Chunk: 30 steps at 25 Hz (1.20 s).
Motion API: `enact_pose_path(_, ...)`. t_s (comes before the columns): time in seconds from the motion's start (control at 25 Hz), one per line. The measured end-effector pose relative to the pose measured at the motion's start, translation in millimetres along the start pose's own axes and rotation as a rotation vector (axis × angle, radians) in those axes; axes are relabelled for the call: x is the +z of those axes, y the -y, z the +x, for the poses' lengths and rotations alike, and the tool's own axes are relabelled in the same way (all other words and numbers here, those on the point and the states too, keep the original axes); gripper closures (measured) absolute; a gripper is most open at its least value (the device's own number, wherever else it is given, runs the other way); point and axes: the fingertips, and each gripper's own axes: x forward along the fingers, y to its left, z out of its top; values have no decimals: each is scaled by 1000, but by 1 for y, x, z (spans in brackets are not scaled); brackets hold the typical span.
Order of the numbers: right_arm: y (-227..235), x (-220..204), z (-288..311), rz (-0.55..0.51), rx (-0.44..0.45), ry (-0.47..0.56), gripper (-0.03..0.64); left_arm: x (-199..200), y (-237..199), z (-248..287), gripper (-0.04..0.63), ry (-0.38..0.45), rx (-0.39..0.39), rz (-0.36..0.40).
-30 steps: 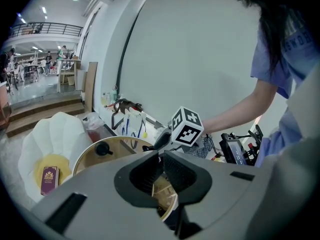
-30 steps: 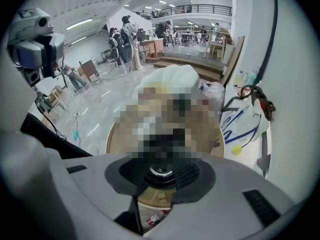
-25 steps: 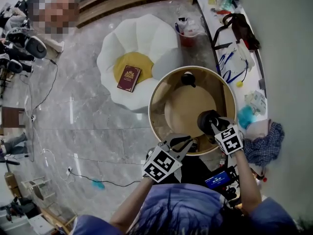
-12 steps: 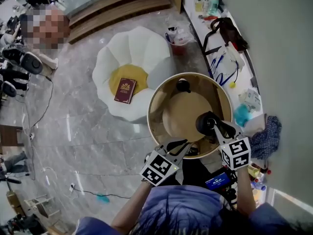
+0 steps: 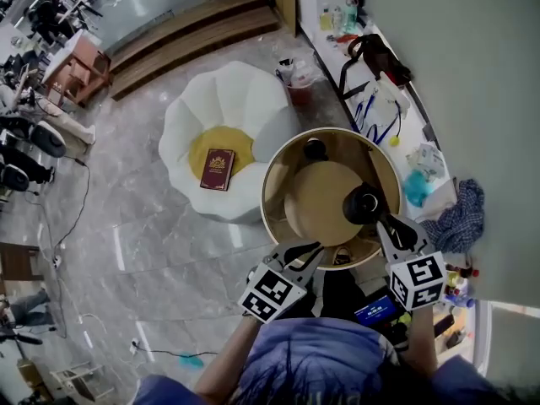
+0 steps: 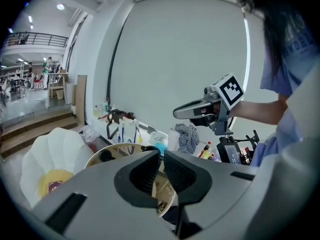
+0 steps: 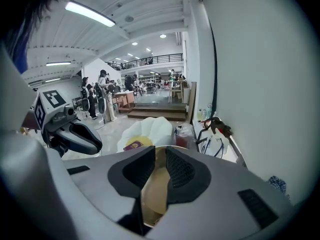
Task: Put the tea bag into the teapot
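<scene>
A black teapot stands on the right side of the round wooden tray table. No tea bag can be made out in any view. My right gripper hangs just on the near side of the teapot, raised above the tray. Its jaws have just been closing, a gap still shows between the pads, and nothing is in it. My left gripper hovers over the tray's near rim. Its pads stand almost together with nothing seen between them.
A small black vessel sits at the tray's far side. Left of the tray is a white petal-shaped seat with a dark red book. Along the right wall runs a cluttered bench, with a checked cloth.
My right gripper has drawn back from the teapot toward the tray's near right rim and come up. The left gripper has shifted a little. The head view has swung slightly.
</scene>
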Motion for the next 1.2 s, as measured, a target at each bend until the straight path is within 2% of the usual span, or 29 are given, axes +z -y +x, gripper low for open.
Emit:
enact_pose_path(0.32,-47,-16,-44,123,-87,61,554,-51,8,-67,565,-30,7,8)
enact_pose_path(0.52,-80,-27,-67,131,-105,61,555,-80,9,-97,565,-41,15,-25)
enact_pose_path(0.68,-89,-35,-88,127,-113,57,555,-97,23,-96,565,-58,-11,-30)
enact_pose_path(0.96,-79,-51,-134,109,-185,37,555,-94,61,-76,565,-62,-80,11)
enact_pose_path(1.2,-82,-86,-184,136,-190,43,555,-74,98,-59,565,-38,-74,55)
